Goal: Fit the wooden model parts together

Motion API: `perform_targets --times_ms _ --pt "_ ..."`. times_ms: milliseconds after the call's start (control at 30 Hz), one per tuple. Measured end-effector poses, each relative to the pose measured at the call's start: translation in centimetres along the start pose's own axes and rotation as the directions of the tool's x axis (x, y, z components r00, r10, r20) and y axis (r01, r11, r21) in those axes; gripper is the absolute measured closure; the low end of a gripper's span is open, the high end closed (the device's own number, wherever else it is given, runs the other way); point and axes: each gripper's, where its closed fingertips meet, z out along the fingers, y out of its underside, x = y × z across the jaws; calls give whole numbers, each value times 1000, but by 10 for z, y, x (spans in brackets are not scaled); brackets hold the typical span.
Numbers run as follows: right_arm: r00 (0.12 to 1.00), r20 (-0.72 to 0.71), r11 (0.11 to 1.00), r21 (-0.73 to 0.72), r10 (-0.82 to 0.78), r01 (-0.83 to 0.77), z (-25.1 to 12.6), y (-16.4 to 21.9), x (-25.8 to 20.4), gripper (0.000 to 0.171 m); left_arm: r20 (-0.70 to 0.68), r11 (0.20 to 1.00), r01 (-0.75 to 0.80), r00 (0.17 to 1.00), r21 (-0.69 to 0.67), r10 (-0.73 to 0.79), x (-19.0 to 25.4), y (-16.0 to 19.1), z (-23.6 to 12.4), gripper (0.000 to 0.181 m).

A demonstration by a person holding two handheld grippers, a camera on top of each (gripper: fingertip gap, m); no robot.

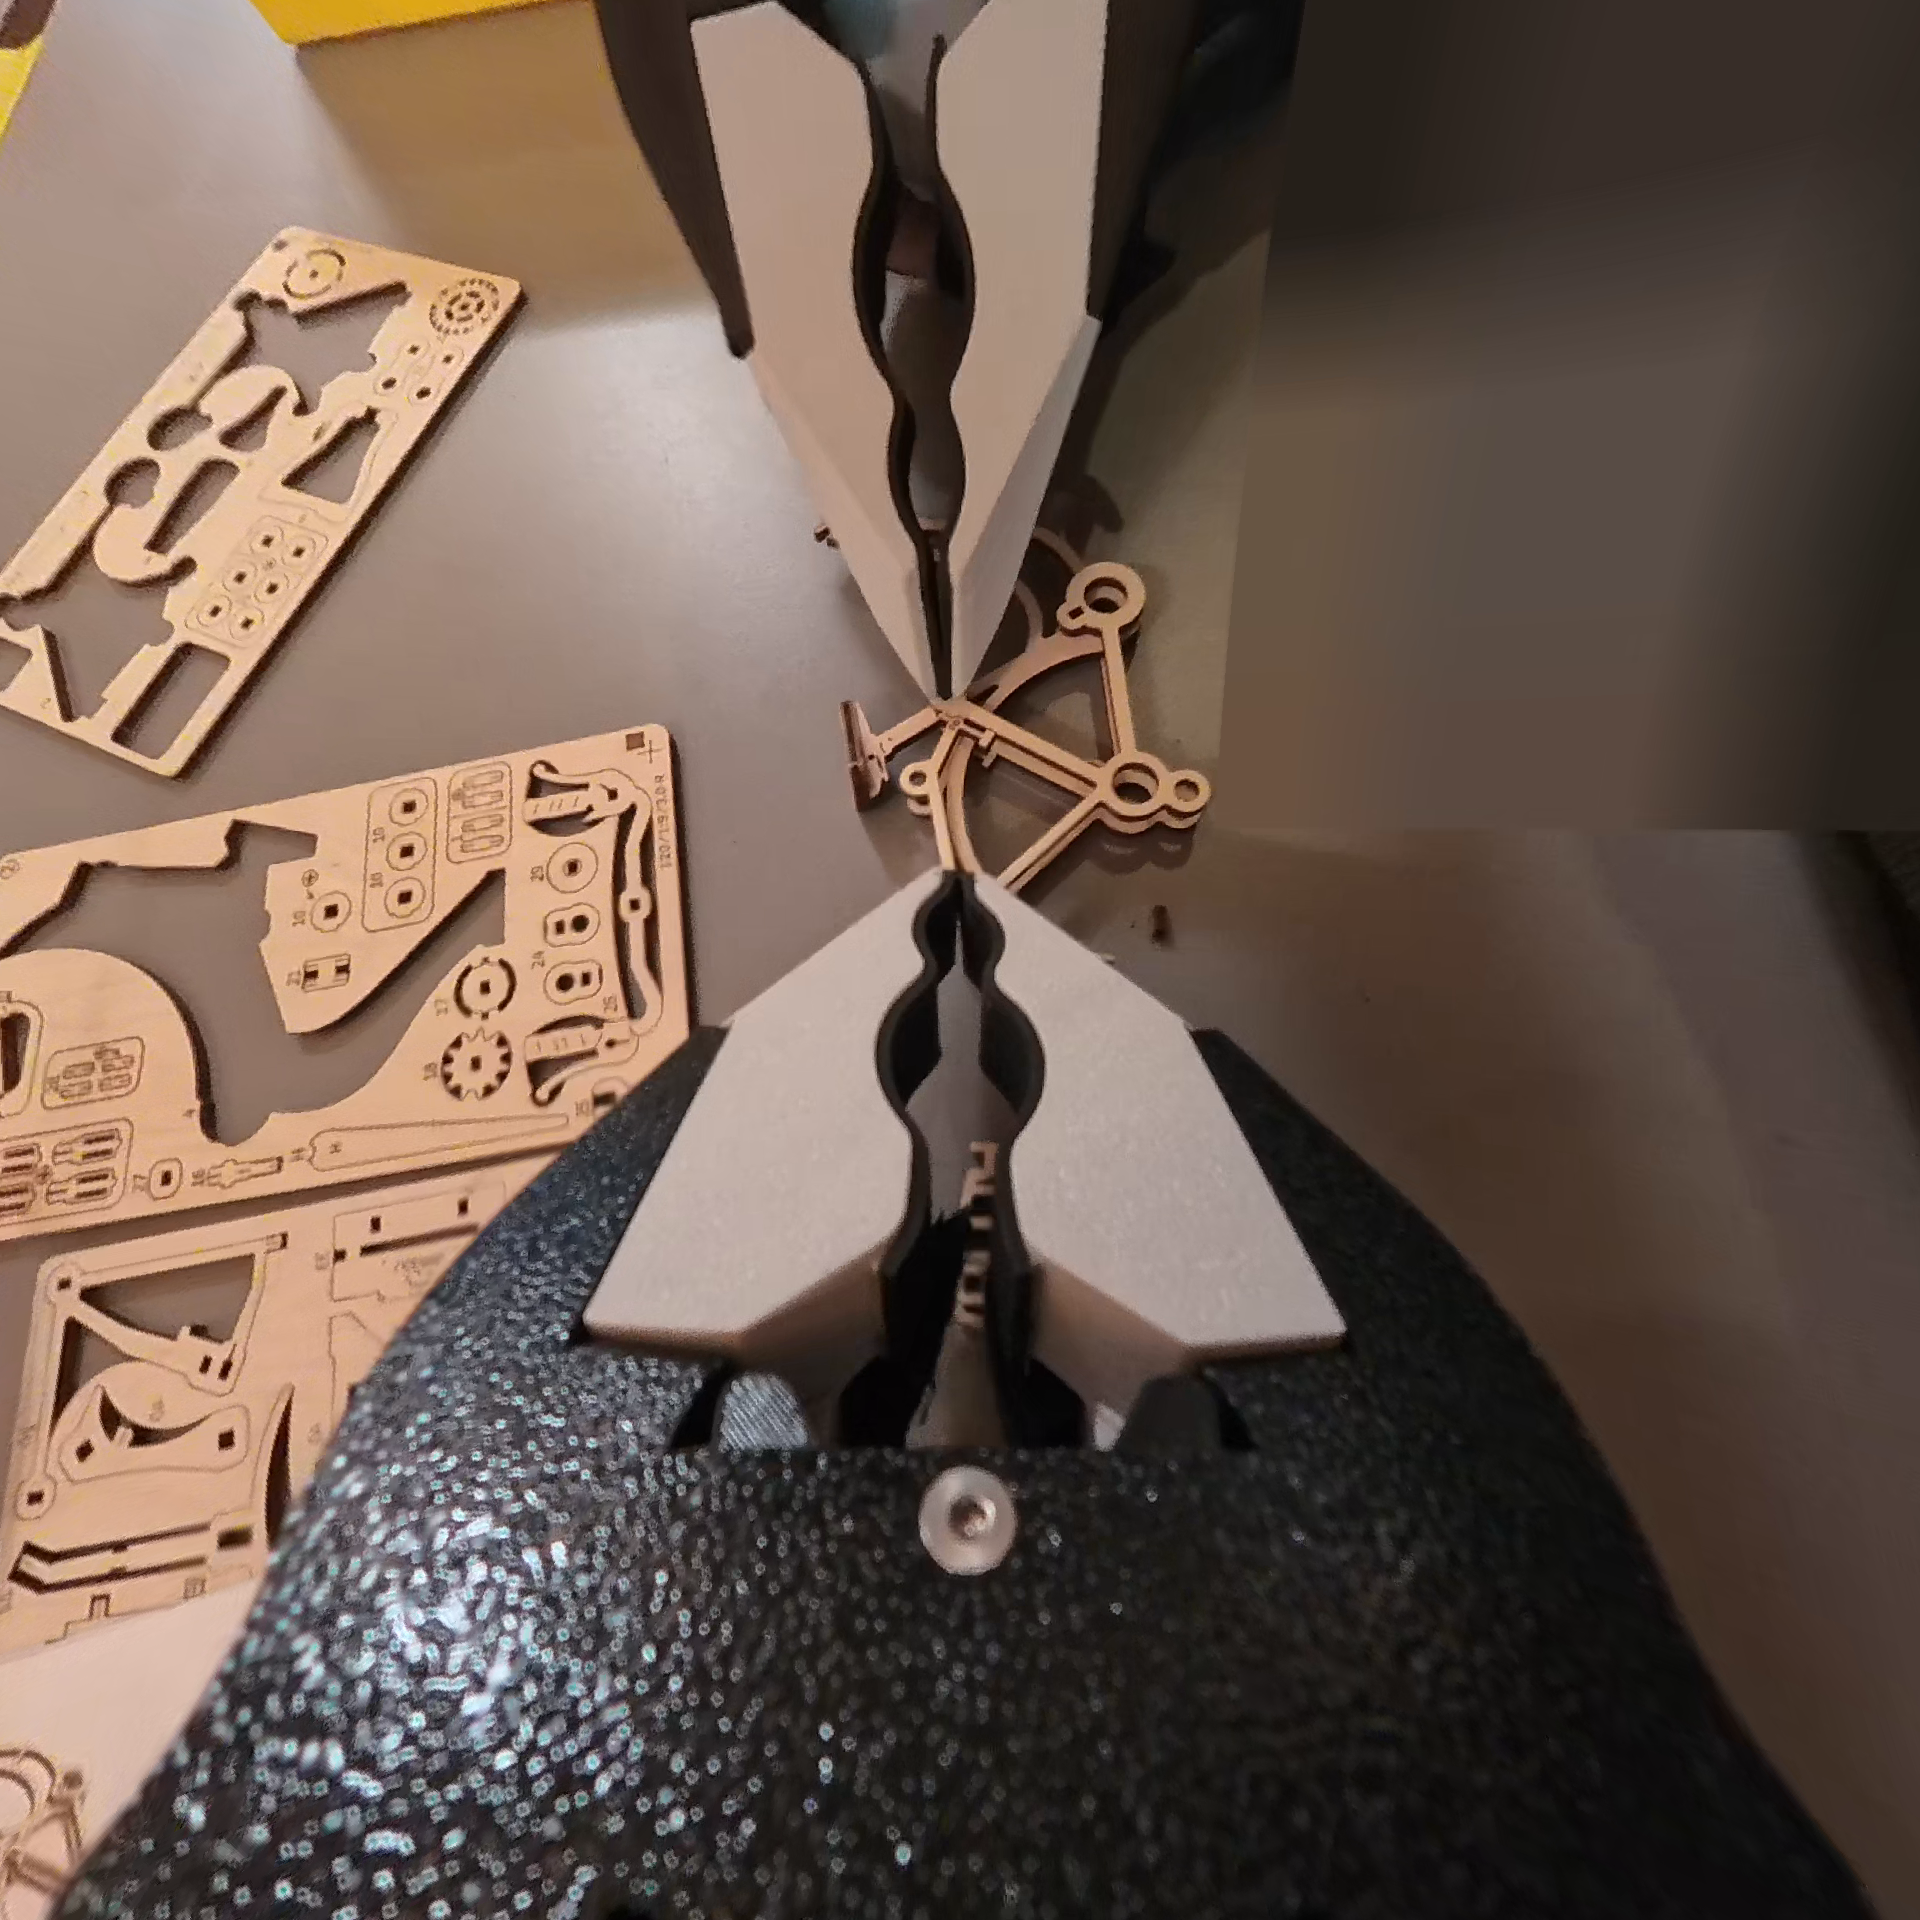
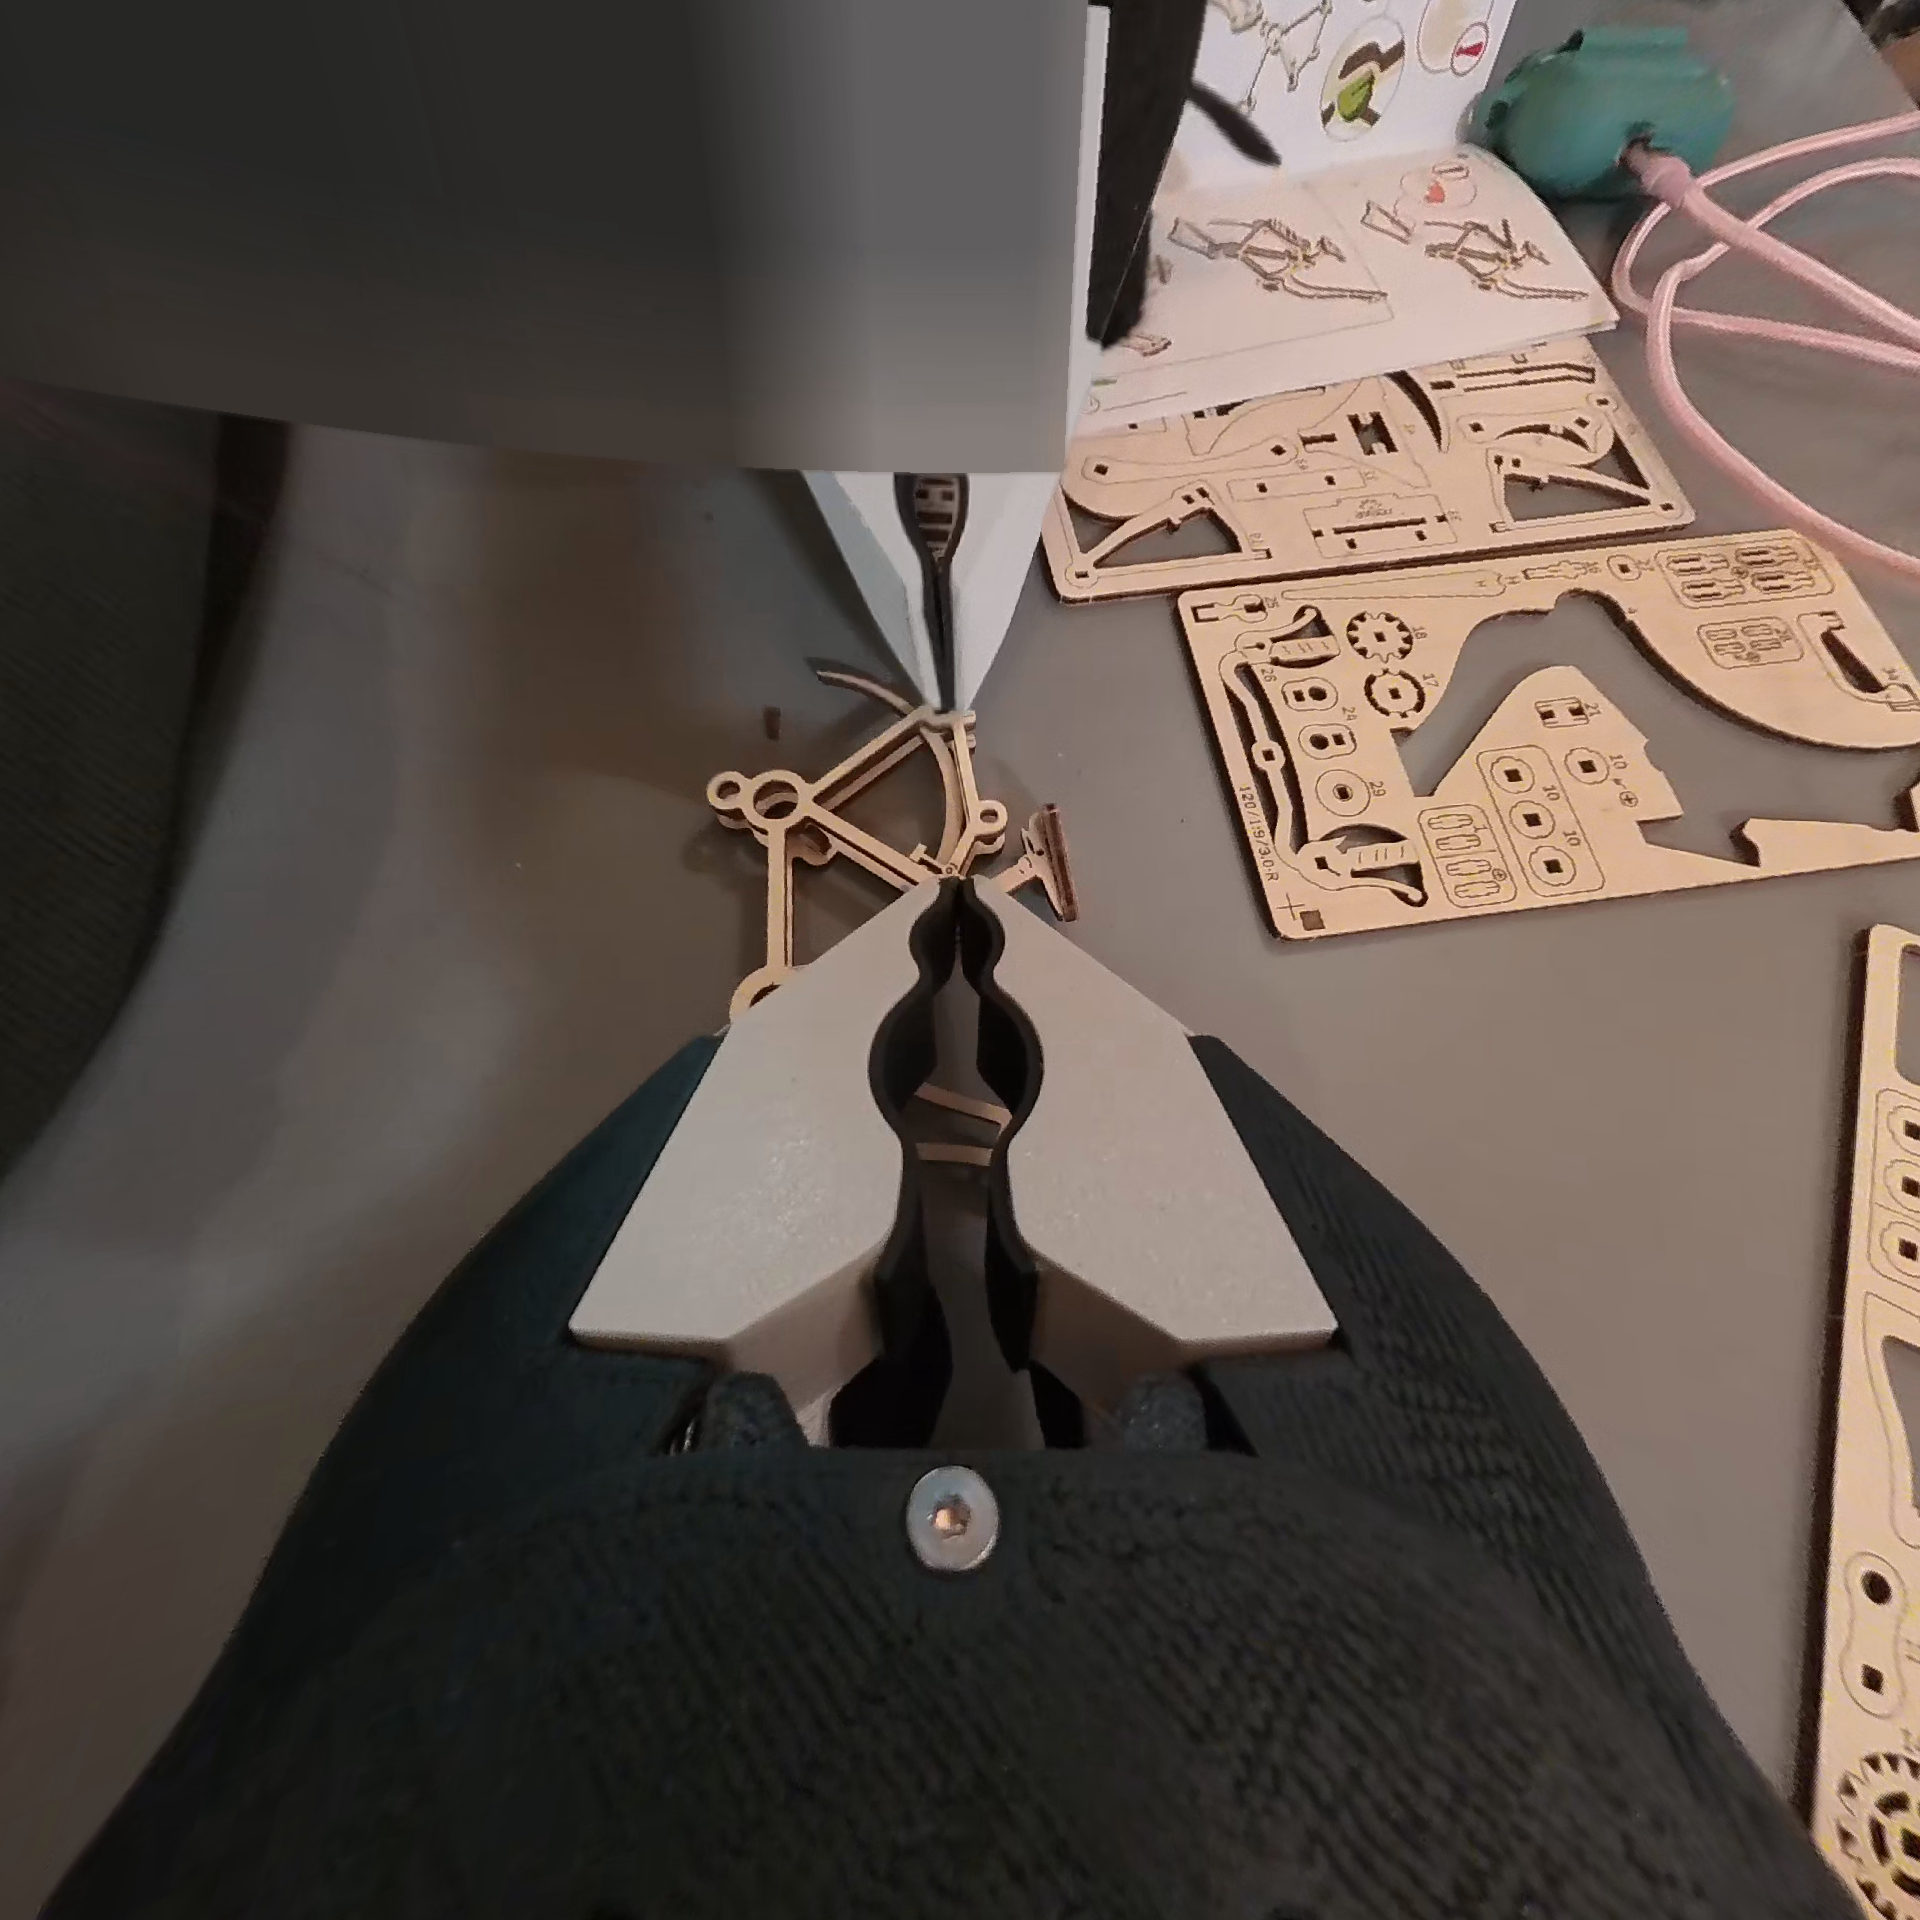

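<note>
A flat wooden model frame [image 1: 1081,769] of thin struts, rings and a curved strip lies on the grey table [image 1: 644,540]. My left gripper [image 1: 961,883] is shut, its tips pinching the near end of the curved strip. My right gripper [image 1: 940,694] comes from the far side, shut, with its tips on the frame's strut junction. In the right wrist view the right gripper [image 2: 956,888] is shut at that junction of the frame [image 2: 831,810]. There the left gripper [image 2: 945,704] meets the strip's far end. More wood shows through the gap under the right fingers [image 2: 1101,1122].
Laser-cut plywood sheets lie to my left [image 1: 260,499] [image 1: 343,966] [image 1: 156,1403]; they also show in the right wrist view [image 2: 1371,488] [image 2: 1558,748] [image 2: 1881,1351]. An instruction booklet [image 2: 1351,239], a teal object [image 2: 1600,114] and a pink cable [image 2: 1714,312] sit behind. A yellow box edge [image 1: 416,16] is far left.
</note>
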Motion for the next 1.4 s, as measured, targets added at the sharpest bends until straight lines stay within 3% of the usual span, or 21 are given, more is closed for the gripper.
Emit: perform_targets --times_ms 33,133,233,267,1000,1233,1400 --pt "1000 -2 1000 1 1 -1 0 0 0 171 -9 1000 26 1000 5 -26 0 0 -3 181" --pt "999 12 999 21 34 -35 0 0 0 171 -29 993 87 996 74 -85 -2 -4 -13 180" --pt "999 17 999 23 41 -42 0 0 0 171 -29 994 88 996 62 -86 -1 -1 -12 156" --pt "999 16 999 23 40 -41 0 0 0 171 -45 995 84 996 60 -82 3 -1 -10 155" --pt "999 6 998 24 50 -50 0 0 1 171 -56 986 164 985 27 -162 5 9 3 170" --pt "999 7 998 24 51 -51 0 0 0 171 -131 973 227 967 46 -220 7 12 -10 174" --pt "998 29 998 25 55 -55 0 0 0 171 -103 989 144 985 31 -140 5 17 -10 168"
